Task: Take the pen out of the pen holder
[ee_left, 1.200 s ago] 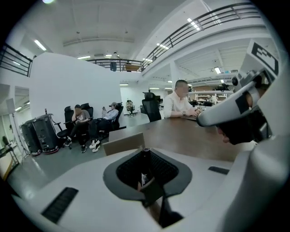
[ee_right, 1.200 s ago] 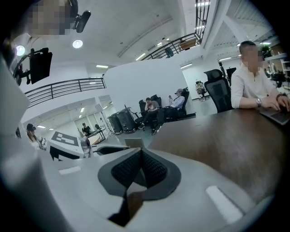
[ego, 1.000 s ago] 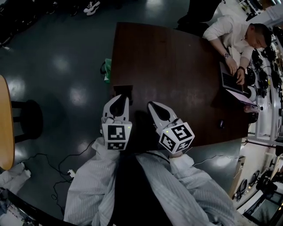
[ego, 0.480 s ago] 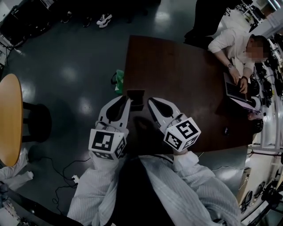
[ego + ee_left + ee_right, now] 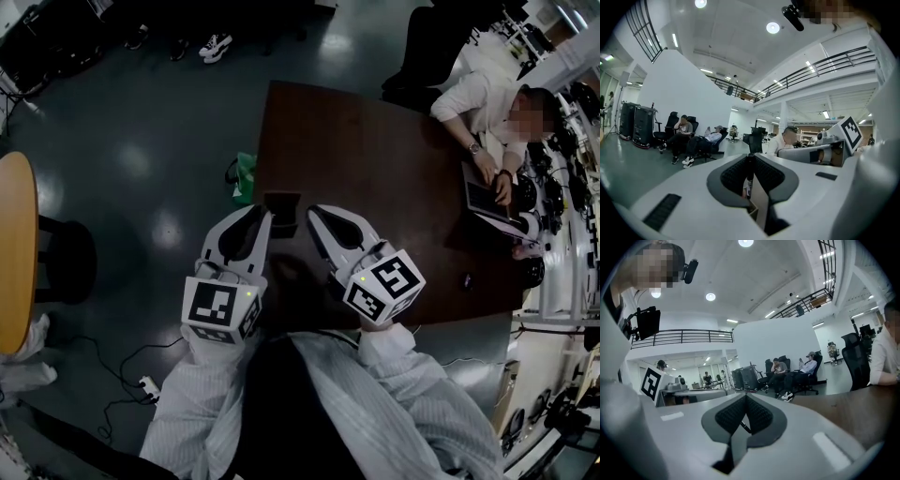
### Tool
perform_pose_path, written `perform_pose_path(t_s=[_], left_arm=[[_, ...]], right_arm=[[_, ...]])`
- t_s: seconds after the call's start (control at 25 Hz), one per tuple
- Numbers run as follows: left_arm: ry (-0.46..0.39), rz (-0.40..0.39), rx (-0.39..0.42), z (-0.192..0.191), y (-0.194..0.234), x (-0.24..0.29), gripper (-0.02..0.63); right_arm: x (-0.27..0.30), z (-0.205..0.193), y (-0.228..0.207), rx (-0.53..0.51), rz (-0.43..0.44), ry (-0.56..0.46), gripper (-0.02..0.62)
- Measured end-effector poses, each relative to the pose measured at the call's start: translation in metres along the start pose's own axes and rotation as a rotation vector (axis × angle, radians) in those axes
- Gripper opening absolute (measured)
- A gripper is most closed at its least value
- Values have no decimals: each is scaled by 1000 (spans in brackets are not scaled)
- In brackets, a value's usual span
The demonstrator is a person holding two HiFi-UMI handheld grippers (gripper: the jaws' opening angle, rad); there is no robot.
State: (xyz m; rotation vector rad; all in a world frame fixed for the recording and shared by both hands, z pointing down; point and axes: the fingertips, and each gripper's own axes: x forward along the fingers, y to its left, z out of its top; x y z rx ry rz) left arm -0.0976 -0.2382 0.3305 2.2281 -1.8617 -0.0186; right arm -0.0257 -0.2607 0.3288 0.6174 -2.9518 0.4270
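Left tongs (image 5: 750,159) are clenched on the dark pen (image 5: 749,177), which stands upright between their pads. Right tongs (image 5: 746,397), alongside, are pressed together at the tips. Just beyond both tips sits the pen holder (image 5: 282,202), at the counter's (image 5: 375,169) edge. I cannot tell whether the pen's lower end is clear, so a sideways pull could snag the rim and tip the holder off.

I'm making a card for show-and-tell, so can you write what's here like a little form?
table: dark brown wood
pen holder: dark box at the table's near corner
left gripper: shut on the pen
pen: dark and slim, upright in the grip
right gripper: fingers together
person: seated at a laptop, far side
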Motion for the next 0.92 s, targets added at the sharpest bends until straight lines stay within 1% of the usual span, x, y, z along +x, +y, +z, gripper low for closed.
perform_pose_path(t_s=[0.56,0.72,0.8,0.92], left_arm=[[6,2,6,-3,1,-2,46],[8,7,2,-6,4,-1,46],[8,-4,5,-7,1,3,46],[5,-46,3,-10,-12,13,46]], right_arm=[[-5,-2,1,26,-12,-14,0],[-3,-5,3,32,-4,-17,0],[-6,-5,0,30,-15,-18,0],[-20,-5,-9,26,-59,-19,0]])
